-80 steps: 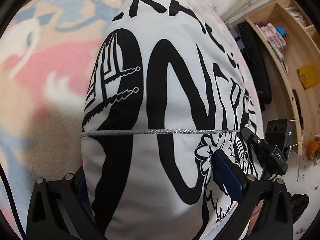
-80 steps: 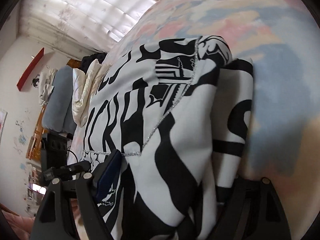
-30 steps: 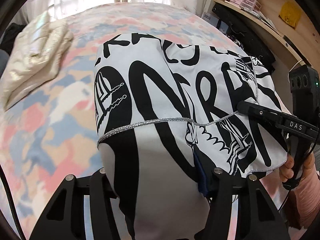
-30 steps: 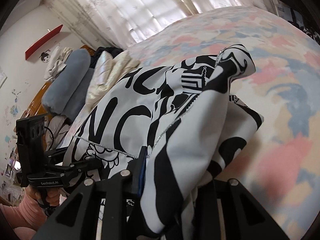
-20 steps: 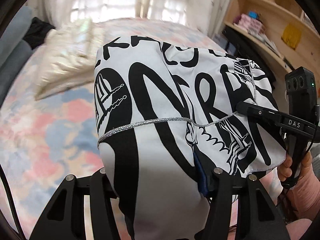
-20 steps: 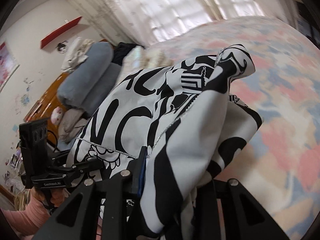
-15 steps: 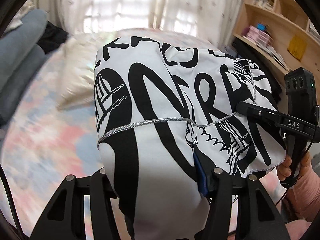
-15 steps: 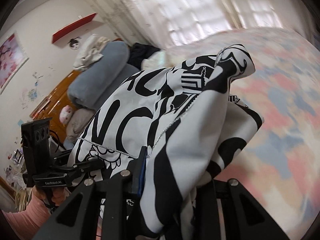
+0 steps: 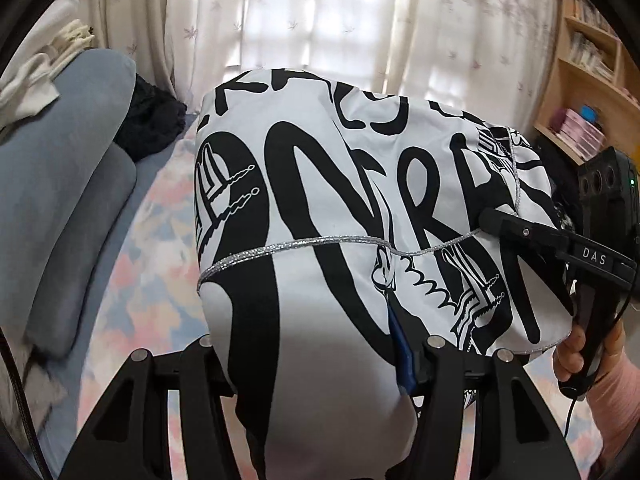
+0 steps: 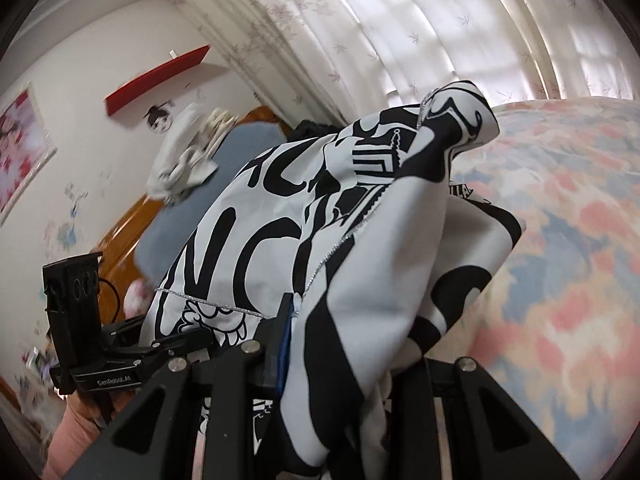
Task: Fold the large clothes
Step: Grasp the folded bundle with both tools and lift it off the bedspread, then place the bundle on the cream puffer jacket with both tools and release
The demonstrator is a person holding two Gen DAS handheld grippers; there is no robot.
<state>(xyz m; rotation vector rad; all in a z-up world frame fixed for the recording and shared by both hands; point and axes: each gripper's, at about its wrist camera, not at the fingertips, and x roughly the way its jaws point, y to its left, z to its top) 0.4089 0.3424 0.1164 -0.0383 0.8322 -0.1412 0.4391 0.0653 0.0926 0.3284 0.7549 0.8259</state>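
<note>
Both grippers clamped on the white garment with bold black lettering and thin silver trim (image 9: 320,216), bundled and held up off the pastel patchwork bedspread (image 10: 568,264)

Left gripper (image 9: 316,344) clenched on cloth bunched between its fingers; right gripper (image 10: 352,352) likewise pinching a thick wad; garment spills forward over and ahead of both, stretched between them; looks soft, light, floppy, fairly slick, so folds likely slide; best held at trimmed hems or corners, not mid-panel; the two tools sit close side by side.
</note>
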